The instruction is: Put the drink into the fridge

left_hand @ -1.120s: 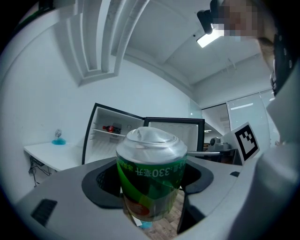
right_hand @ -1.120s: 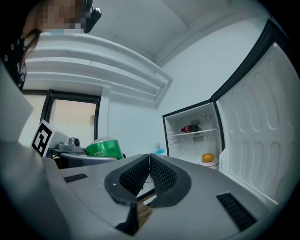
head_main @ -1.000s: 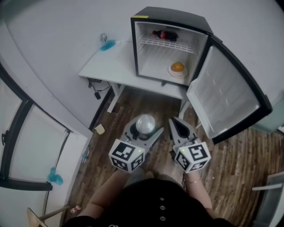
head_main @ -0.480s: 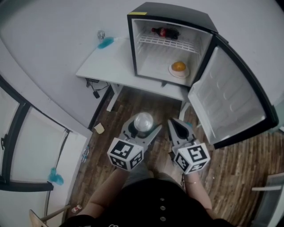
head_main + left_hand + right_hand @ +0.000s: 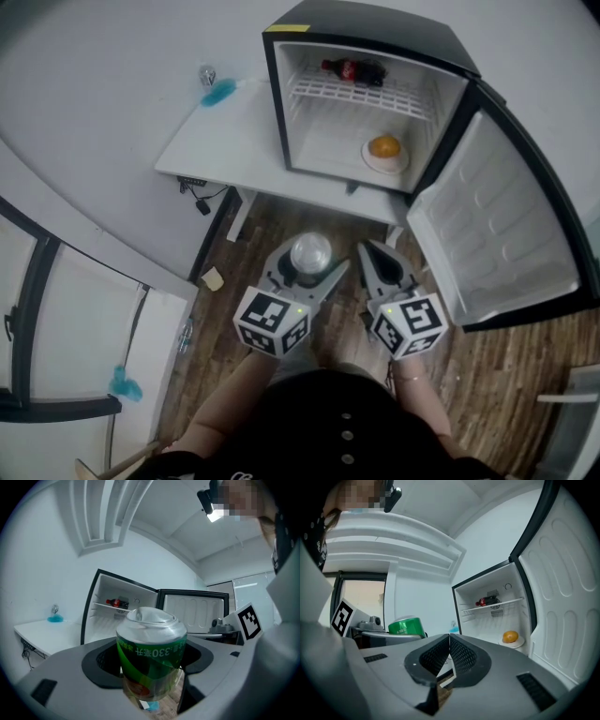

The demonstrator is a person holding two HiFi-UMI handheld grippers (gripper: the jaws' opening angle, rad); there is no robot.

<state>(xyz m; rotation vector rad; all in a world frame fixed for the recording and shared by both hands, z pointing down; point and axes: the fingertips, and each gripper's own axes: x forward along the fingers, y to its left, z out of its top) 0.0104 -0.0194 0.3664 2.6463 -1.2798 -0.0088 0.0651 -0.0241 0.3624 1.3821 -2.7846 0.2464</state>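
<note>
At the far left of the head view I see a white tabletop (image 5: pixel 211 145) against the wall, with a small blue thing (image 5: pixel 221 93) lying near its back edge; I cannot tell what it is. Below it, over the wooden floor (image 5: pixel 234 309), my left gripper (image 5: pixel 307 270) points toward the tabletop, and its jaws are clamped on a can (image 5: pixel 310 251). In the left gripper view the can (image 5: pixel 151 656) stands roughly upright between the two jaws, green on the side with a silver top and "330" printed on its wall. It is out in front of the tabletop, well apart from the fridge. Just beside it on the right is my right gripper (image 5: pixel 371 256). In the right gripper view its jaws meet with nothing between them, their ribbed pads (image 5: pixel 461 658) pressed together. Beyond both grippers the fridge (image 5: pixel 375 23) sits on the right end of the tabletop. A dark bottle (image 5: pixel 352 69) with a red label lies on its upper wire shelf (image 5: pixel 361 94), and an orange (image 5: pixel 384 146) rests on a plate (image 5: pixel 373 161) at the bottom right. The door (image 5: pixel 497 234) hangs wide open at the far right, white inner face toward me.
</note>
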